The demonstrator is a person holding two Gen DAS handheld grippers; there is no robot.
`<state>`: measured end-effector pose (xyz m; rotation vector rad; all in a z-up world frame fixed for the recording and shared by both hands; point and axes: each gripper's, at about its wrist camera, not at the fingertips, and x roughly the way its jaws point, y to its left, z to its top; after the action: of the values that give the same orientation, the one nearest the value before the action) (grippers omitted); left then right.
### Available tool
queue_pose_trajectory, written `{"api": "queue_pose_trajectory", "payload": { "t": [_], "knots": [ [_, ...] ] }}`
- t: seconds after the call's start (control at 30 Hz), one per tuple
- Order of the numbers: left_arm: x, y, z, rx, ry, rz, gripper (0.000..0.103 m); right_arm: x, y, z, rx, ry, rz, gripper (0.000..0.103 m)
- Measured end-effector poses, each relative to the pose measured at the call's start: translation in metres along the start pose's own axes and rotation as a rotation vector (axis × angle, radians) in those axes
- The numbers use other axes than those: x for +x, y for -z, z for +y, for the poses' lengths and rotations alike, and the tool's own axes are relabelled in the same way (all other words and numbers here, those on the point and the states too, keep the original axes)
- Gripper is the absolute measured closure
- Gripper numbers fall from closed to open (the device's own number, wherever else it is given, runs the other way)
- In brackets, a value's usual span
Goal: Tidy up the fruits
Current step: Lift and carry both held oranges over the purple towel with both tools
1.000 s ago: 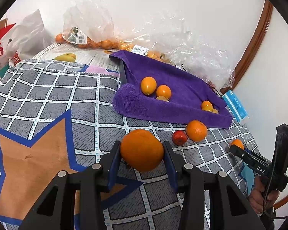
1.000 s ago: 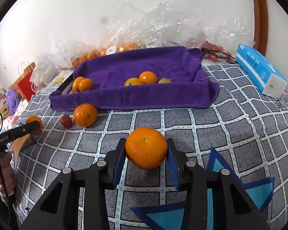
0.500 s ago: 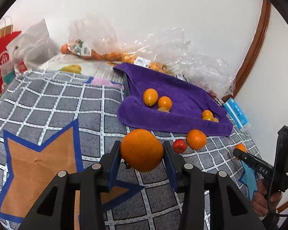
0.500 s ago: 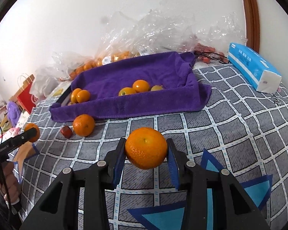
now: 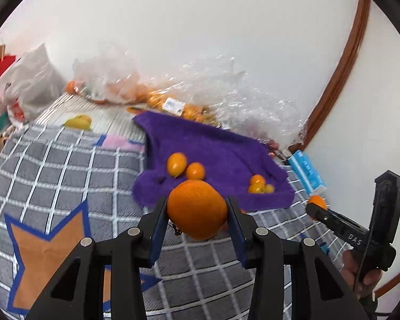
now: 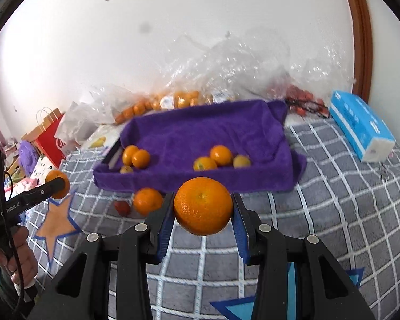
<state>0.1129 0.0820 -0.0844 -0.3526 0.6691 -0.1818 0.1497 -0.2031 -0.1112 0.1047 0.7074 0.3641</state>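
Observation:
My left gripper is shut on a large orange, held above the checked bedspread in front of the purple towel-lined tray. Several small oranges lie in that tray. In the right wrist view my right gripper is shut on another orange, also lifted clear of the bedspread before the tray. A loose orange and a small red fruit lie on the bedspread just outside the tray's front edge. Each gripper shows at the side of the other's view.
Clear plastic bags of oranges and red fruit sit behind the tray against the wall. A blue tissue pack lies to the tray's right. A red paper bag and white bag stand at the left.
Both grippers have risen with their oranges still gripped. The bedspread and tray have dropped lower in both views, and more wall shows.

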Motion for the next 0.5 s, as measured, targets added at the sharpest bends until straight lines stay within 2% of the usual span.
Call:
{"api": "queue_pose_trajectory", "payload": {
  "t": [0.2,0.5],
  "knots": [
    [-0.005,-0.022,-0.006,0.002,0.023,-0.010,0.063,-0.005,-0.016,0.013,-0.015,-0.010,-0.033,0.062],
    [0.013,-0.040,0.002,0.020,-0.045,-0.033,0.063,0.009,-0.028,0.011,-0.007,-0.039,-0.051,0.062]
  ]
}}
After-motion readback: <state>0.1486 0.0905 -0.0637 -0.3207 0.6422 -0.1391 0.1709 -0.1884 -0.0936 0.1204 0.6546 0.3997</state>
